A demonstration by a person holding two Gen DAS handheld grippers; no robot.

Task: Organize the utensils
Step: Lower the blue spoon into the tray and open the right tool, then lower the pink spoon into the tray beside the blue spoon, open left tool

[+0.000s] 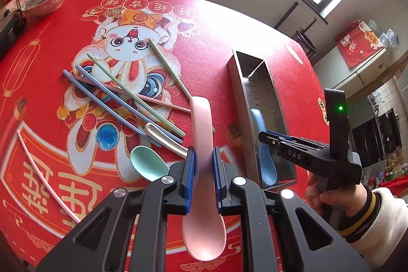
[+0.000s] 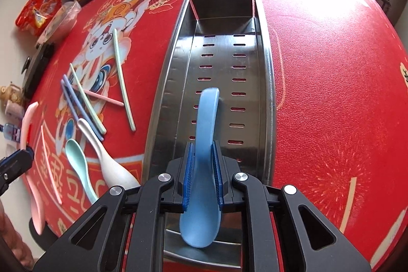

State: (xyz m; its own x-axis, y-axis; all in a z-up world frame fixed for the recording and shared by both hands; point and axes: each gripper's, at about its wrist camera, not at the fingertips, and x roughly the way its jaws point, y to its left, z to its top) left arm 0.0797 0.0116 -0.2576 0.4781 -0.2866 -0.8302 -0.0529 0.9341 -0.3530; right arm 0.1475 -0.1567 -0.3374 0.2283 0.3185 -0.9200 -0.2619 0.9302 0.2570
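Right wrist view: the blue spoon [image 2: 204,144], smooth matte plastic, is pinched at its neck by the right gripper [image 2: 203,175], handle running up-frame along the long axis of the slotted steel tray [image 2: 265,83], bowl low over the tray's near end. Its jaws are easing apart. Left of the tray, the left gripper [image 1: 204,177] clamps the pink spoon [image 1: 202,170] likewise, above loose chopsticks [image 1: 127,98] on the red tablecloth [image 1: 46,83].

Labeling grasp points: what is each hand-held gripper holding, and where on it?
Left hand-held gripper: pink spoon, pinched mid-handle. Right hand-held gripper: blue spoon, gripped on the handle near the bowl, over the metal tray.
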